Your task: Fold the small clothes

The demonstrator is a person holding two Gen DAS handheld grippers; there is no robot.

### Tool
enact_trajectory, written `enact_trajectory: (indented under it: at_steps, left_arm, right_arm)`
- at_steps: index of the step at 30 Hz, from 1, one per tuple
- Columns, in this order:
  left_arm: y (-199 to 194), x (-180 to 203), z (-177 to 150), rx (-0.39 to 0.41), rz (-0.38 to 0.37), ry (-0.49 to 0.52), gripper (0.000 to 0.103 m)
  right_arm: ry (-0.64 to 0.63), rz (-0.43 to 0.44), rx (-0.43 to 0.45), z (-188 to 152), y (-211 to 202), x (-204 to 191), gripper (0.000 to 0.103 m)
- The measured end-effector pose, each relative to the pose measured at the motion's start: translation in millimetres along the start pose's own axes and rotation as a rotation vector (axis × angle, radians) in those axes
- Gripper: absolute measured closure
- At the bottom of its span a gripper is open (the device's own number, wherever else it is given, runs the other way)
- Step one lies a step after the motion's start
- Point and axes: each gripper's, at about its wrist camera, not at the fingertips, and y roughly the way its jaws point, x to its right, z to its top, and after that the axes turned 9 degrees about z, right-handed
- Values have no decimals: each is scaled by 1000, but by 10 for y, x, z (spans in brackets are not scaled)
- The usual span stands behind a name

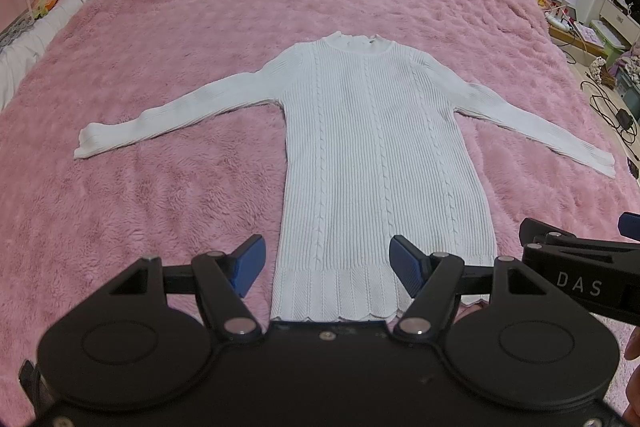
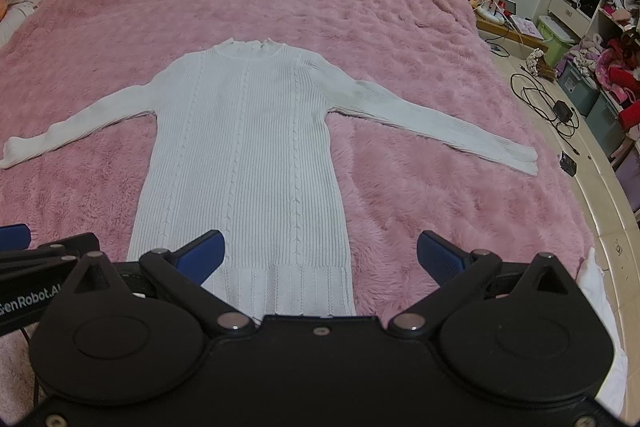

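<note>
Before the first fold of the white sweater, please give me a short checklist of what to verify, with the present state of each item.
1. White sweater lies flat on the pink blanket, both sleeves spread: ok.
2. Left gripper open and empty: ok.
3. Right gripper open and empty: ok.
4. Both grippers near the hem: ok.
5. Nothing lying on the sweater: ok.
6. Grippers touching the fabric: cannot tell.
</note>
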Motion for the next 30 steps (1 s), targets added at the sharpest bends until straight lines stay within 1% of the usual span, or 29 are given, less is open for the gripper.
enact_trajectory:
  at_steps: [30]
  left_arm:
    - [12,12,-9,-2,2,0,31]
  right_arm:
    - [0,0,-1,-5,22,-10,0]
